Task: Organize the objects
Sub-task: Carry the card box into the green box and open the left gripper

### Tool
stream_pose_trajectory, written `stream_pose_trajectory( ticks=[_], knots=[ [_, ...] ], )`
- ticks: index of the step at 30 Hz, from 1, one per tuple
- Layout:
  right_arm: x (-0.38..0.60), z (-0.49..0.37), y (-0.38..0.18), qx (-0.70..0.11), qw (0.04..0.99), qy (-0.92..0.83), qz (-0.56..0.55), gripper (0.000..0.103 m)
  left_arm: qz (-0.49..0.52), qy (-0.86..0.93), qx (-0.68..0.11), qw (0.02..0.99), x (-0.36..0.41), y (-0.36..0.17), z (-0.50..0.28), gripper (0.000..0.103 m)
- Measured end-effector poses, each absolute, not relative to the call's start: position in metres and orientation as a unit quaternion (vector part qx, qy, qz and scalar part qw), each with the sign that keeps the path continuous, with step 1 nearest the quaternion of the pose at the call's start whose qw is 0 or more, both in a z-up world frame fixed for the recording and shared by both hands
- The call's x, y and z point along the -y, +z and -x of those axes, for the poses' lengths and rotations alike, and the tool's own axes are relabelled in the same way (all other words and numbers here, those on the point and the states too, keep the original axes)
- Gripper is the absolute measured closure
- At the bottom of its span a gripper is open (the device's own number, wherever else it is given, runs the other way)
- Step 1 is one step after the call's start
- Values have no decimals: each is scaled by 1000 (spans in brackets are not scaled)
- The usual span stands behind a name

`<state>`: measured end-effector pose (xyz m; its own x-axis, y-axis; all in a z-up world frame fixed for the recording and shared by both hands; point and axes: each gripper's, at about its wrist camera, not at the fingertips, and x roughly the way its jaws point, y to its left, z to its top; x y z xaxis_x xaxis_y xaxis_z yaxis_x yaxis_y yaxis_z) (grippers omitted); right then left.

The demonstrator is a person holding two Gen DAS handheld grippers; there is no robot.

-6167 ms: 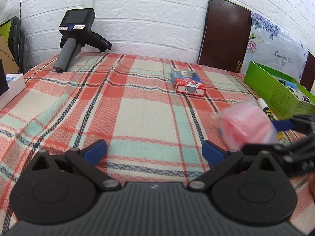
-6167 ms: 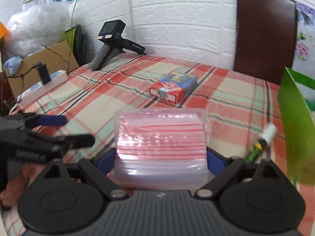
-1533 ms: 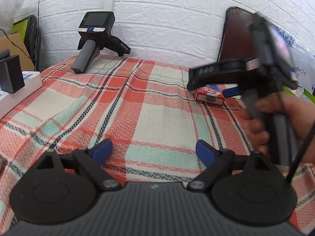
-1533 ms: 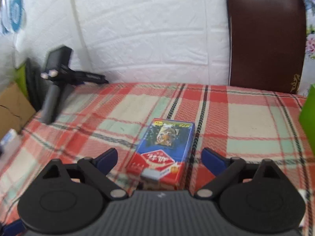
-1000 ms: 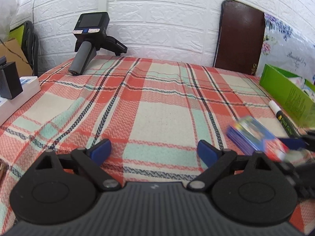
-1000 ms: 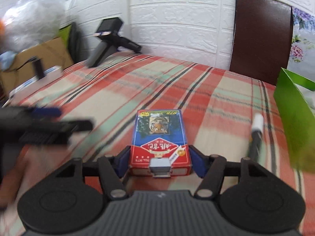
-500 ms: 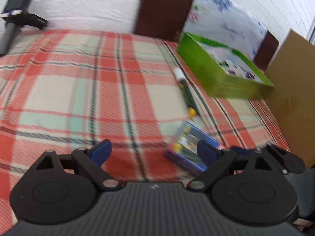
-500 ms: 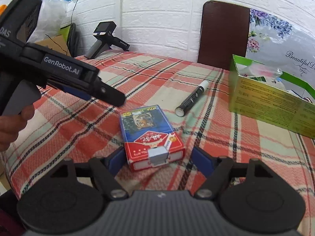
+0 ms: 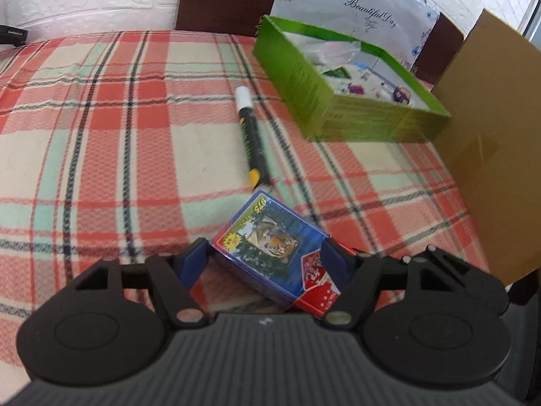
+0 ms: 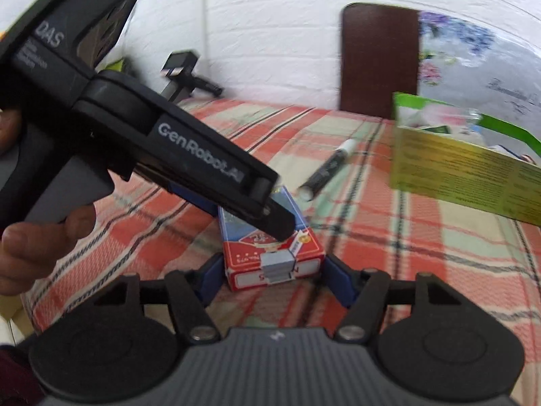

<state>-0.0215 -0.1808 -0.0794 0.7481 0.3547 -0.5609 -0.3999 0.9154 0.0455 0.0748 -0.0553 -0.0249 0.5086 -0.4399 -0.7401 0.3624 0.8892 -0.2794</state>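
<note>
A blue and red card box with a tiger picture is held above the plaid cloth between both grippers. My left gripper is shut on its blue end. My right gripper has its pads close beside the red end, and I cannot tell if they press it. The left gripper's body crosses the right wrist view. A black marker with a white cap lies on the cloth ahead, also in the right wrist view. An open green box with small items stands behind it, also in the right wrist view.
A brown cardboard panel stands at the right. A dark chair back and a flowered bag stand against the white brick wall. A spare black gripper lies at the table's far left.
My right gripper picked up the card box and carried it toward the near right. My left gripper swung over and closed on the box's blue end. The right jaws widened slightly.
</note>
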Motion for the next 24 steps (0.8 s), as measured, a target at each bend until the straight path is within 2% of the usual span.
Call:
stream_pose_trajectory(
  ticks=[8,17,19,23,24],
  knots=[
    [218,21,-55,-214,967,136,24,40,26,-283,-395,873,109,15,-104,33],
    [260,-34,-35,-139,988,35,52,40,15,-332,-331,883,178,51,-155,34],
    [269,-56,-38,-134,989,2,56,41,-3,-334,-326,884,195,53,-163,32],
    [286,-114,-49,-167,981,-79,61,24,-50,-293,-313,902,203,42,-162,31],
    [290,-119,-51,-172,980,-83,54,24,-45,-291,-317,902,196,40,-161,31]
  ],
)
